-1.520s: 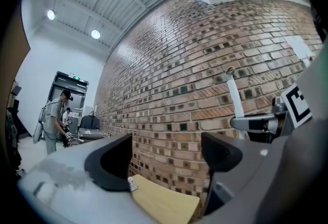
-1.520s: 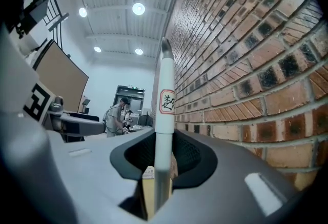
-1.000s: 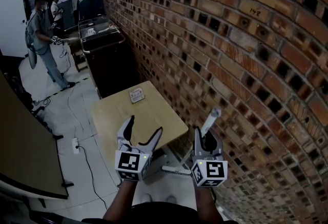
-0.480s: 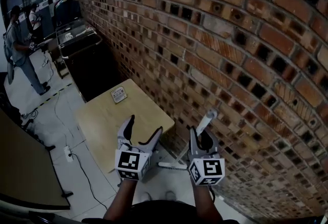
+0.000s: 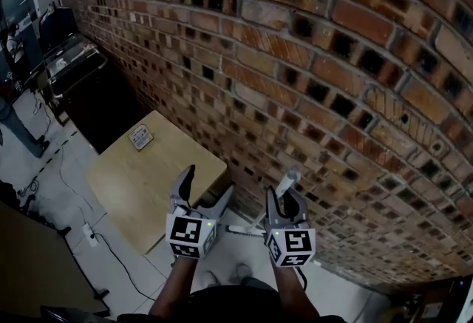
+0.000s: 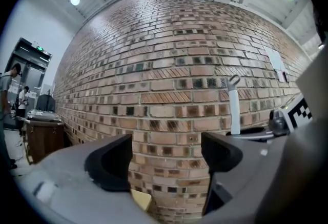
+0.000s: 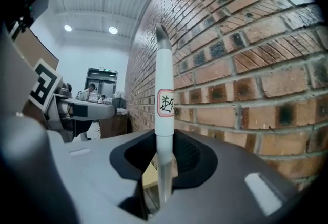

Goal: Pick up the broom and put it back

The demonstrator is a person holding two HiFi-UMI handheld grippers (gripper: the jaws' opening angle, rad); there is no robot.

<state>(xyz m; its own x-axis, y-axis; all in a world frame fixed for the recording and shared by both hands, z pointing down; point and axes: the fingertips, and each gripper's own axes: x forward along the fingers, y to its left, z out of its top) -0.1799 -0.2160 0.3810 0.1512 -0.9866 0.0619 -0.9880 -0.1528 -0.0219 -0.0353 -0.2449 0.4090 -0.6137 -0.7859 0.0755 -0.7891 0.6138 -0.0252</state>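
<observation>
The broom's white handle [image 7: 165, 100] stands upright between the jaws of my right gripper [image 7: 164, 161], which is shut on it. A red-framed label sits on the handle. In the head view the handle's top [image 5: 288, 179] pokes up above the right gripper [image 5: 284, 199], and the broom's pale lower part [image 5: 244, 229] shows near the floor between the grippers. My left gripper [image 5: 209, 181] is open and holds nothing. In the left gripper view only brick wall shows between its jaws [image 6: 166, 159], with the handle [image 6: 234, 107] to the right.
A brick wall [image 5: 332, 92] rises close ahead and to the right. A wooden table [image 5: 148, 181] with a small flat item [image 5: 139, 137] stands at the left against the wall. A dark cabinet [image 5: 74, 70] is further back. A cable [image 5: 111, 255] lies on the pale floor.
Both grippers have moved together toward the brick wall, the right one still carrying the broom. The table and the people at the back have slid to the left of the head view.
</observation>
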